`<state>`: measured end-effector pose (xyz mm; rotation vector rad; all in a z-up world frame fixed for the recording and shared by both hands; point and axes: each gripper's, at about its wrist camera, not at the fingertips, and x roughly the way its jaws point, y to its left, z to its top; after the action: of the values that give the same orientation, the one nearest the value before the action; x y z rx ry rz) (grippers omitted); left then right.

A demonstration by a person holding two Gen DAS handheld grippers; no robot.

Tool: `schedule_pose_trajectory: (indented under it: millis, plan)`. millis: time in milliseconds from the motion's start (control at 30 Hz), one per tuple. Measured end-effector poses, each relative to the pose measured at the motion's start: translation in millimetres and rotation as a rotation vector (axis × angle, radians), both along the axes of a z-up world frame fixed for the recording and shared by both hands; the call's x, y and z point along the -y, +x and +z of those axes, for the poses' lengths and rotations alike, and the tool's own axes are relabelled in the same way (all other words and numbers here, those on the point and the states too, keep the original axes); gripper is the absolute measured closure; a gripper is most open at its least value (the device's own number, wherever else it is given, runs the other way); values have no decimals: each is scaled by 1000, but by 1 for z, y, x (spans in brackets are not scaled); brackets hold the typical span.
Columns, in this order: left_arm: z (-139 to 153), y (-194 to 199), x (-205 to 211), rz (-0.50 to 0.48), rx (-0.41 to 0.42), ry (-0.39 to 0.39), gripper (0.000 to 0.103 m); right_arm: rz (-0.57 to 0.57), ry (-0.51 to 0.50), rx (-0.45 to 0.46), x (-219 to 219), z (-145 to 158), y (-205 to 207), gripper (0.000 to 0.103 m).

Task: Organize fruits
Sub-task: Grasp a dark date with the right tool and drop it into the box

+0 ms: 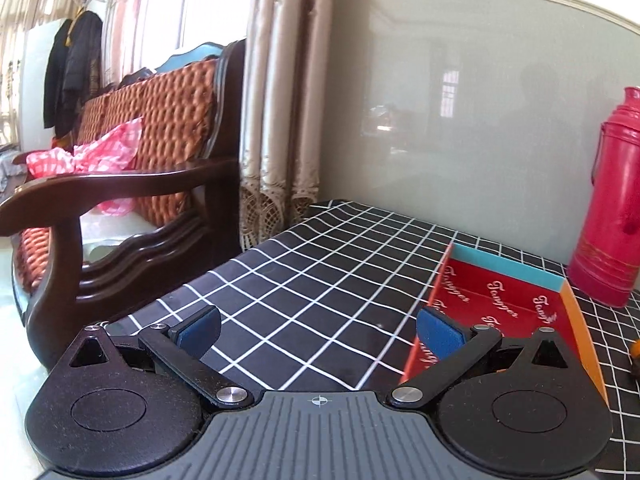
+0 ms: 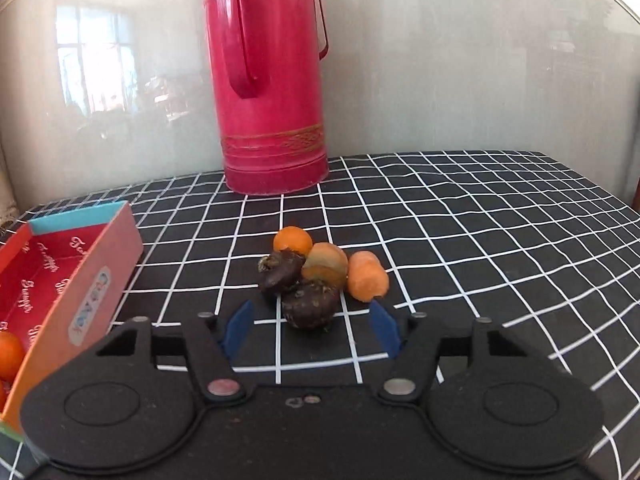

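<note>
Daylight pours in through the curtained window (image 1: 160, 20), blown out white there. The glossy wall panel (image 2: 440, 80) mirrors the room with soft glare. Both views are slightly soft, and the fisheye bends the tabletop (image 2: 480, 220) grid, darkening the corners.

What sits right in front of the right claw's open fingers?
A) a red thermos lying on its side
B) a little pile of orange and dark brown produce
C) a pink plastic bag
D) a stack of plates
B: the right claw stands open just short of a pile of produce on the checked cloth; the red thermos stands upright behind.
</note>
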<state>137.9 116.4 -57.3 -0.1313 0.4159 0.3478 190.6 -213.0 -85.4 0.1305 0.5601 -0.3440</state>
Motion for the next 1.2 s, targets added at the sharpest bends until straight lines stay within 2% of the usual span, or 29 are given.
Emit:
schedule_pose_trajectory:
  millis: [167, 267, 433, 567, 700, 833, 1033, 1200]
  plan:
    - [-2, 0, -10, 13, -3, -7, 0, -7, 74, -33, 12, -11, 15, 69]
    - [-4, 1, -12, 12, -9, -14, 0, 0, 65, -31, 11, -11, 19, 74]
    - [-5, 4, -10, 6, -17, -19, 0, 7, 29, -27, 5, -12, 21, 75]
    - [-5, 4, -10, 9, -17, -20, 0, 35, -8, 18, -5, -3, 11, 75]
    - [-5, 4, -14, 18, -24, -34, 0, 150, -25, 112, -26, 12, -7, 75]
    - [-6, 4, -17, 32, -29, -40, 0, 340, -20, 185, -57, 22, -21, 75]
    - [-9, 4, -17, 35, -41, -19, 0, 597, 2, 181, -97, 23, -32, 75]
    - [-9, 3, -18, 41, -45, -18, 0, 654, -22, 142, -116, 19, -33, 73]
